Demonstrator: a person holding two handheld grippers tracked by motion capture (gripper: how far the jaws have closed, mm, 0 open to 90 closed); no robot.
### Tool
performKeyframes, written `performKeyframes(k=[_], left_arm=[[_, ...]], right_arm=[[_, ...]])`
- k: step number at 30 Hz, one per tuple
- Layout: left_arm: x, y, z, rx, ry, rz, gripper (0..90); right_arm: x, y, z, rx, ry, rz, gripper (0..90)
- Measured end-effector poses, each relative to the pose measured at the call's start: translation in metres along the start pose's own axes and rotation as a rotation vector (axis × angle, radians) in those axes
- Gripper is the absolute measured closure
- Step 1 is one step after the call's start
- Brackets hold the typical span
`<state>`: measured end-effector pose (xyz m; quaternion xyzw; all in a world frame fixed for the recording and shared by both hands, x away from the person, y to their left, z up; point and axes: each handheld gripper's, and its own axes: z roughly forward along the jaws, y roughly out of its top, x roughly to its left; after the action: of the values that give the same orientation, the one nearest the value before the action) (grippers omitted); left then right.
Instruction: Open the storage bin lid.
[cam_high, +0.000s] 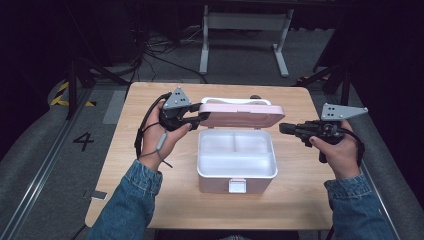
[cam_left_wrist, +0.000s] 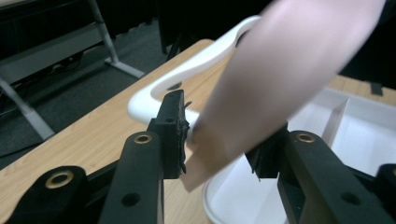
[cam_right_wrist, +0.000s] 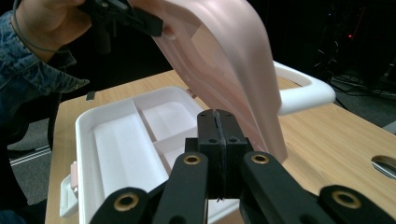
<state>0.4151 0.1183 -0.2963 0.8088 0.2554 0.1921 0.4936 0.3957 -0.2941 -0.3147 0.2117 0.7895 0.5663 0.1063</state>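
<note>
Your left gripper (cam_high: 200, 116) is clamped on the left corner of the pink lid (cam_high: 242, 115), holding it raised over the open white box (cam_high: 237, 159) at the middle of the table (cam_high: 150, 200). Your right gripper (cam_high: 283, 128) (jaws pressed together, holding nothing) hovers just beside the lid's right end.

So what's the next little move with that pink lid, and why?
Probably the left claw swings the pink lid further back. It is shut on the lid's corner, the lid stands raised over the open white box, and the right claw is shut, apart from it.
</note>
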Motion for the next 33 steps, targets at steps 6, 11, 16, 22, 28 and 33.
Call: performKeyframes(k=[6,11,16,22,28,33], left_arm=[[-0.001,0.013,0.002,-0.004,0.004,0.022,63.2],[0.001,0.023,0.006,-0.008,0.014,0.043,63.8],[0.008,0.028,0.012,-0.013,0.026,0.035,64.8],[0.019,0.032,0.021,-0.019,0.044,0.016,66.6],[0.030,0.032,0.033,-0.023,0.065,-0.002,65.2],[0.040,0.033,0.043,-0.011,0.075,-0.019,64.0]], right_arm=[[-0.001,-0.007,-0.010,-0.007,-0.014,0.022,90.0],[0.002,-0.013,-0.018,-0.007,-0.032,0.028,90.0],[0.002,-0.021,-0.026,-0.010,-0.055,0.040,90.0],[0.002,-0.027,-0.033,-0.015,-0.070,0.056,90.0],[0.003,-0.033,-0.038,-0.006,-0.096,0.066,89.7],[0.002,-0.038,-0.039,-0.003,-0.100,0.078,89.3]])
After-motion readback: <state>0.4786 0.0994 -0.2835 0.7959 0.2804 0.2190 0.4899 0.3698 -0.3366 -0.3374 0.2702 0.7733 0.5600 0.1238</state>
